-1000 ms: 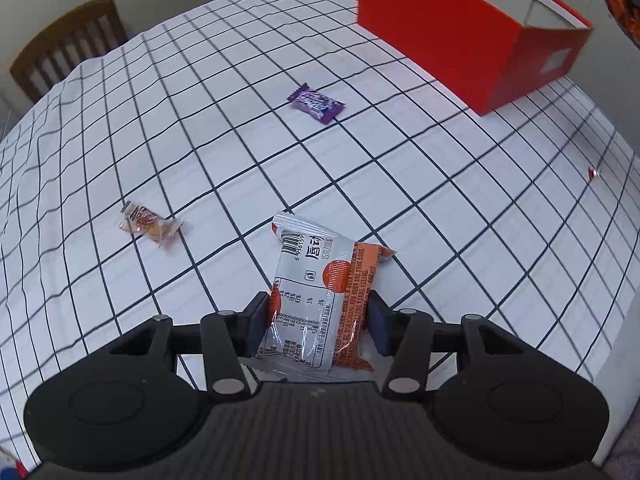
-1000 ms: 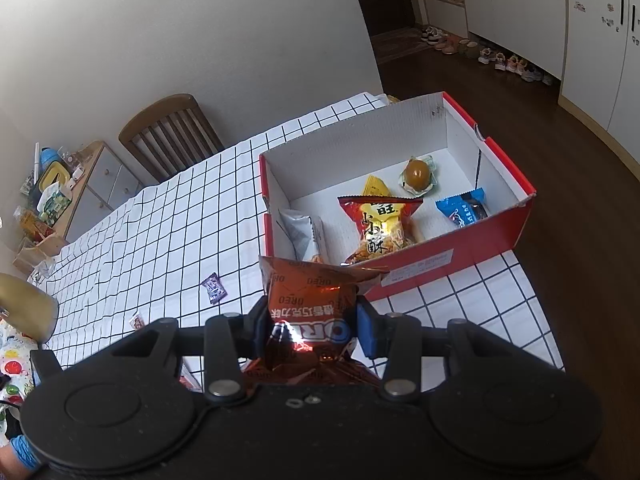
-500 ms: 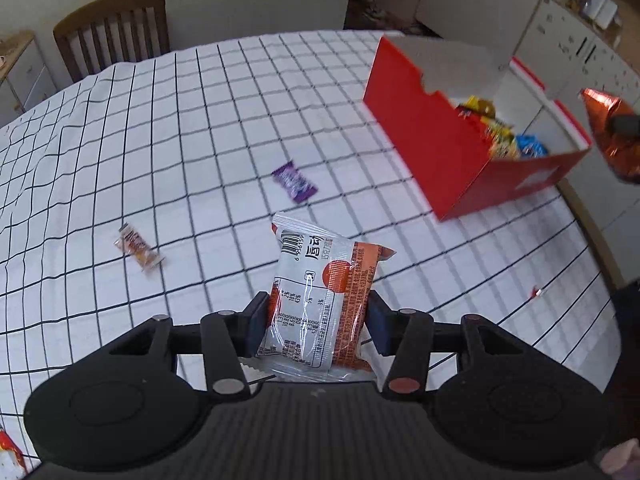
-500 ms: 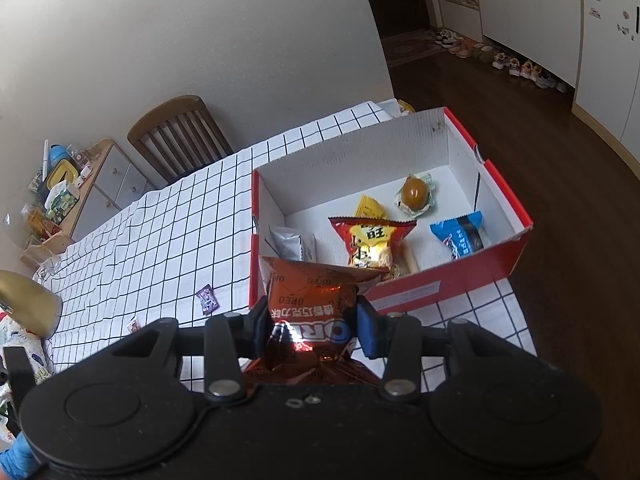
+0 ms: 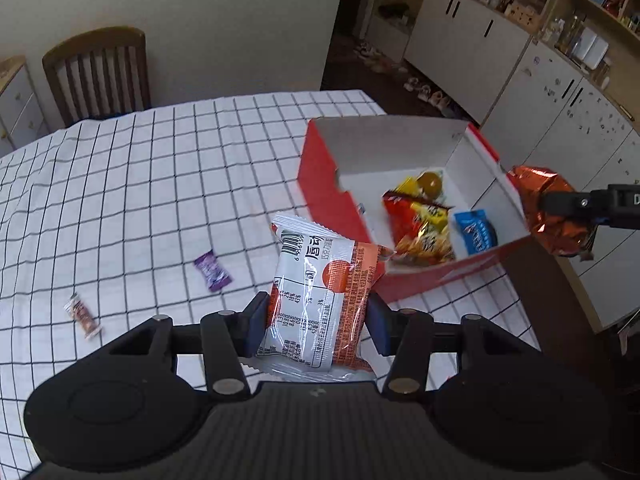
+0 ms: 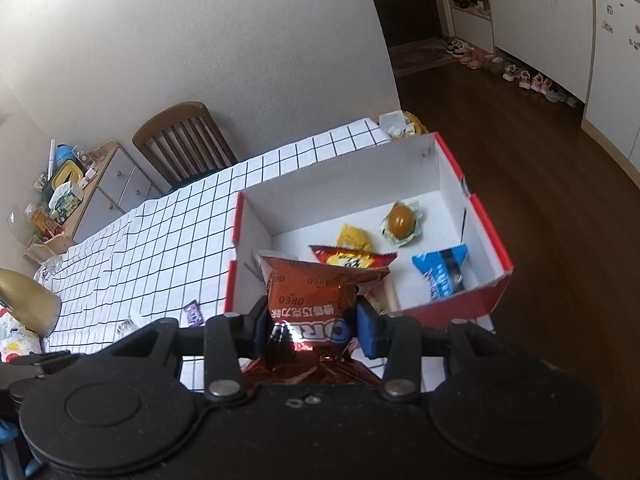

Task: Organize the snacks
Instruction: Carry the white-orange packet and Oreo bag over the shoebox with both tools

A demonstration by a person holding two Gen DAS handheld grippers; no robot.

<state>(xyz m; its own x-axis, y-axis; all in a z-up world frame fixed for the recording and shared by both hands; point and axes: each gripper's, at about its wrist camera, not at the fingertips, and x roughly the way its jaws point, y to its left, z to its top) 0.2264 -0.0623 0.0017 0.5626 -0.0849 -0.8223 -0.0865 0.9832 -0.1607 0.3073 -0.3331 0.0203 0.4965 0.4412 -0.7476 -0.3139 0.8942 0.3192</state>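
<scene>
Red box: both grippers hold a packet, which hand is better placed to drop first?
Right, probably. The right gripper holds the Oreo packet right at the red box near wall, its top overlapping the opening. The left gripper with the white-orange packet sits further back over the tablecloth.

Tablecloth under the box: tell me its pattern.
The tablecloth is white with a thin black grid of squares; the left wrist view shows it best.

Both wrist cameras looked steeply down along their fingers from above the table (image 5: 160, 184). Both views shared the red box (image 5: 332, 200) (image 6: 492, 304); the left camera apparently sat farther back.
</scene>
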